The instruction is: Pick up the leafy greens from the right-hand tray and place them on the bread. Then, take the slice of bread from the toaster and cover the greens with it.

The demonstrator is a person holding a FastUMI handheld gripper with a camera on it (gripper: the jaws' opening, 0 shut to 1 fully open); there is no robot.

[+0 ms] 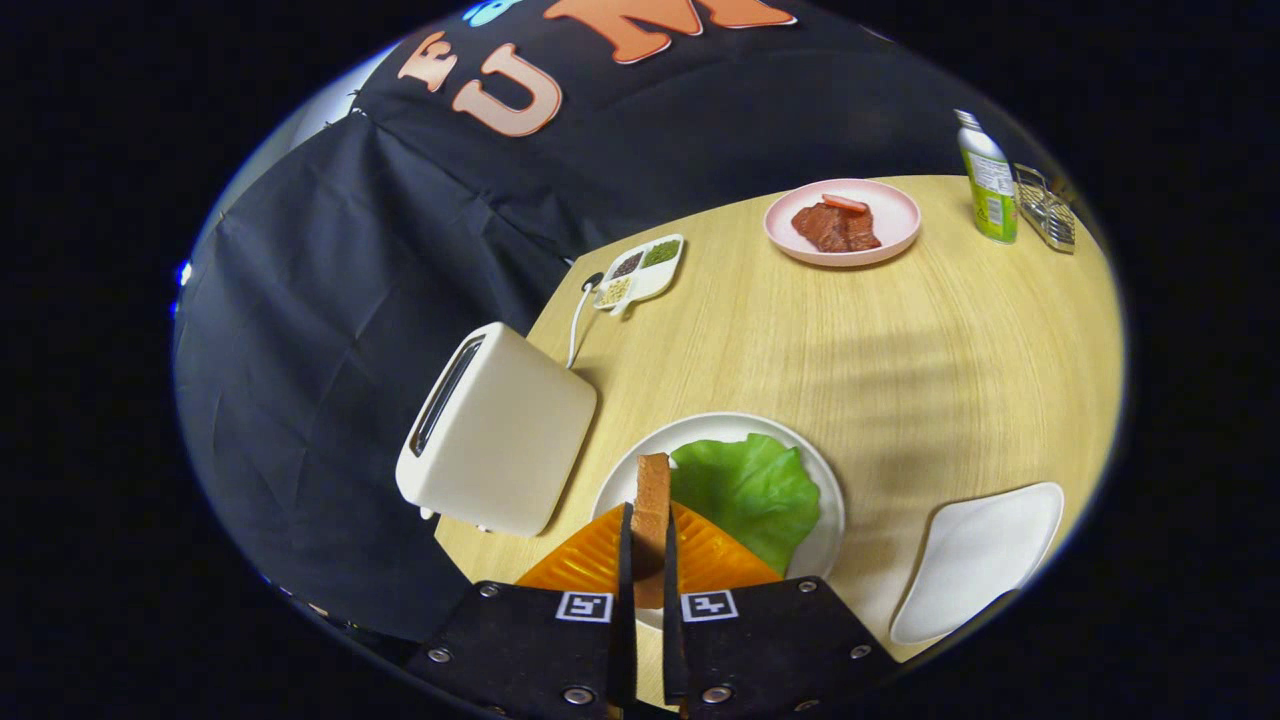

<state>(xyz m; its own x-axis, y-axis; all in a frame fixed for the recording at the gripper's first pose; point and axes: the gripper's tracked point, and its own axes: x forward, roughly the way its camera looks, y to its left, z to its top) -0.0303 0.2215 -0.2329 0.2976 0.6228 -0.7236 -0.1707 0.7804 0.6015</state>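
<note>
My jaws (648, 575) are closed on the slice of bread (651, 500), which stands on edge between them with its long axis pointing straight ahead, its far end over the white plate (825, 530). Just ahead and slightly right, the leafy greens (745, 490) lie flat on that plate, so I judge the slice must tip flat and shift right; the bread under the greens is hidden, as is the plate's near part. The toaster (495, 430) stands left, and the empty right-hand tray (980, 555) further right on the surface (900, 350).
</note>
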